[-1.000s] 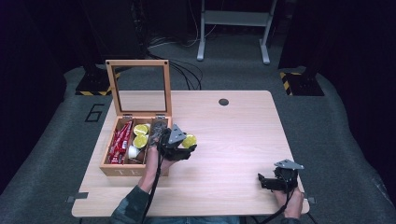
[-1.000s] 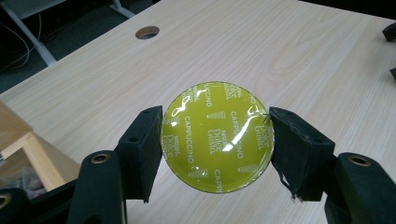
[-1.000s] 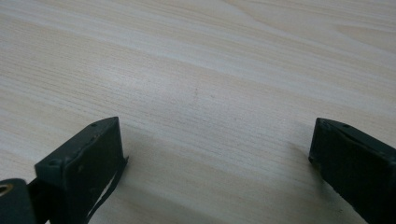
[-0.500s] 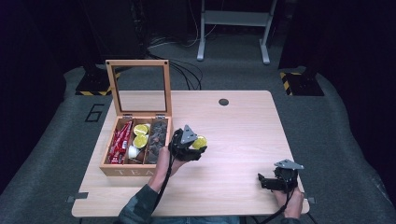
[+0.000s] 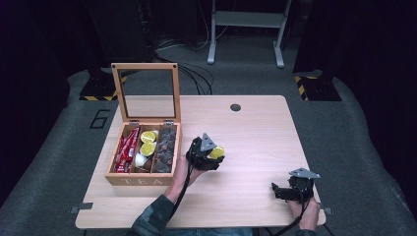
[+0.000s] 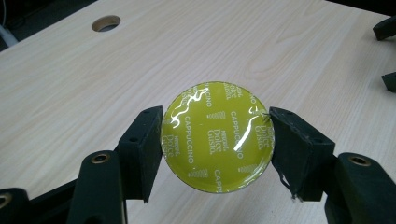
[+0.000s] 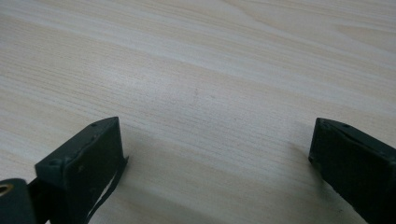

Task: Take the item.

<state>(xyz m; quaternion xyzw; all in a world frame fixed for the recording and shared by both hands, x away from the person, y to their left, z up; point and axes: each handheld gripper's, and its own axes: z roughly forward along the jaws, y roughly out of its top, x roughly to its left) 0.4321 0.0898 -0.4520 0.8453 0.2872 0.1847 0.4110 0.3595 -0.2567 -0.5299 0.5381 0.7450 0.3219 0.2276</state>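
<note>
I have the left gripper (image 6: 215,140) pinching a yellow-green coffee capsule (image 6: 216,136) by its rim, one black pad on each side, foil lid facing the camera. In the high view the left gripper (image 5: 205,153) holds the capsule (image 5: 217,152) above bare table (image 5: 255,137), at about 3 o'clock from the wooden tea box (image 5: 137,181), clear of its right wall. The right gripper (image 5: 281,191) rests near the table's 5 o'clock corner; in its own view the jaws are spread wide with nothing between them.

Judgement on the step: the capsule looks bound for the open tabletop. I would keep the grip square across the widest part of the rim, lower until the base meets the wood, then open the jaws evenly so the capsule does not tip or roll. The foil is slick, so any twist risks a slip.

Not made out: the capsule's body and base behind the lid, and its height above the table. The box's contents are too small to identify firmly beyond red sachets (image 5: 126,150), similar capsules (image 5: 147,142) and dark items (image 5: 166,145).
</note>
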